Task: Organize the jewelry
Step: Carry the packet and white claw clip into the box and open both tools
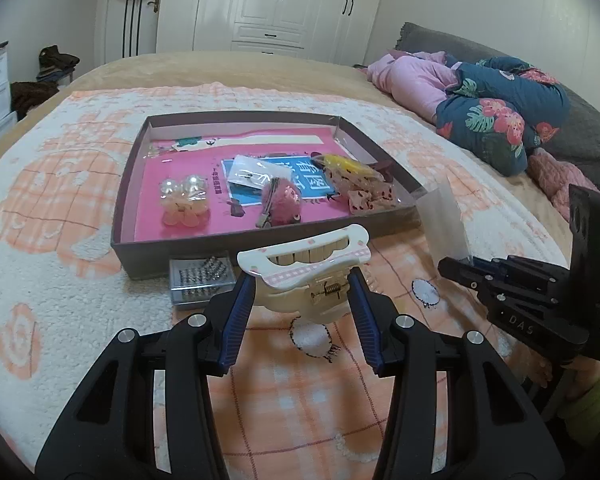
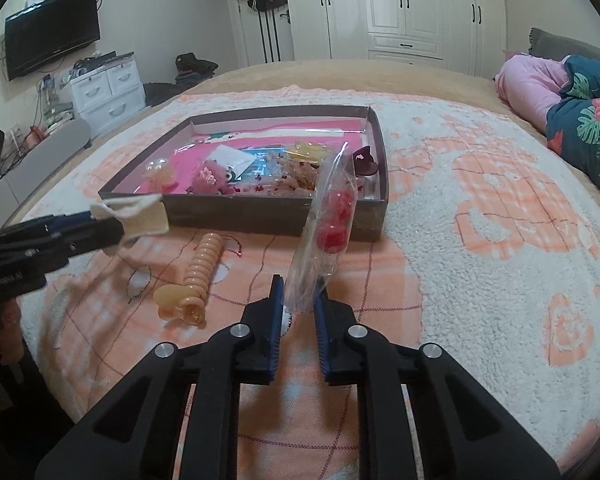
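Note:
My left gripper (image 1: 302, 280) is shut on a cream and pink hair claw clip (image 1: 306, 264), held just above the blanket in front of the shallow brown box (image 1: 204, 246). My right gripper (image 2: 300, 290) is shut on a clear plastic bag with red beads (image 2: 330, 220), held upright before the box's near wall (image 2: 268, 216). The box holds several hair accessories on a pink liner. In the right wrist view the left gripper (image 2: 112, 228) shows at the left with the clip (image 2: 140, 214). In the left wrist view the right gripper (image 1: 460, 270) holds the bag (image 1: 444, 224).
A clear case of small studs (image 1: 202, 280) lies against the box's front. A peach spiral hair tie with a clip (image 2: 194, 280) lies on the peach and white blanket (image 2: 480, 260). Folded bedding (image 1: 496, 116) lies at the right. A wardrobe, drawers and a TV stand beyond.

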